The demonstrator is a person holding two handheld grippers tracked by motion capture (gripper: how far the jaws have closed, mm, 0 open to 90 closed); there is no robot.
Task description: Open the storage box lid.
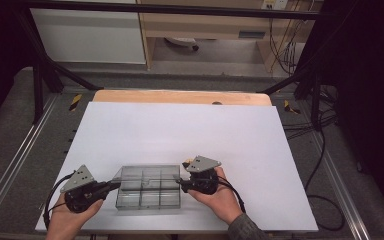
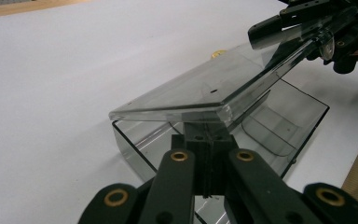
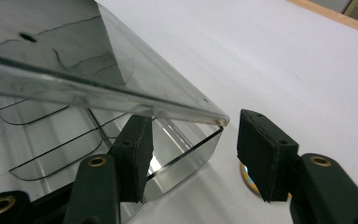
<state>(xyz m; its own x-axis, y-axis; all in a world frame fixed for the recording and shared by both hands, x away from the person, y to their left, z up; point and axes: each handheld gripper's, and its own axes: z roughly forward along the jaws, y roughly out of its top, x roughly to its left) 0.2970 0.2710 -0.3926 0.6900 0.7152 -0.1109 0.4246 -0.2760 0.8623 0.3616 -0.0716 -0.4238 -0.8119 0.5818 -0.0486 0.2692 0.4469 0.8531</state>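
Though lifted, lid (image 3: 98, 88) beside right gripper (image 3: 191, 154)

I'm looking at a clear, smoke-tinted plastic compartment box (image 1: 148, 194), glossy and smooth, its hinged transparent plastic lid (image 2: 200, 91) throwing reflections. My matt black plastic tongs (image 3: 193, 154) carry dull, rubbery-looking pads (image 3: 256, 149) and brass-coloured metal rivets. The white surface (image 1: 180, 130) looks matt, paper-like, edged with pale wood.

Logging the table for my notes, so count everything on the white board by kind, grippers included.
Clear compartment box: 1
Clear lid: 1
Small gold round piece: 1
Grippers: 2, left gripper and right gripper
Total: 5
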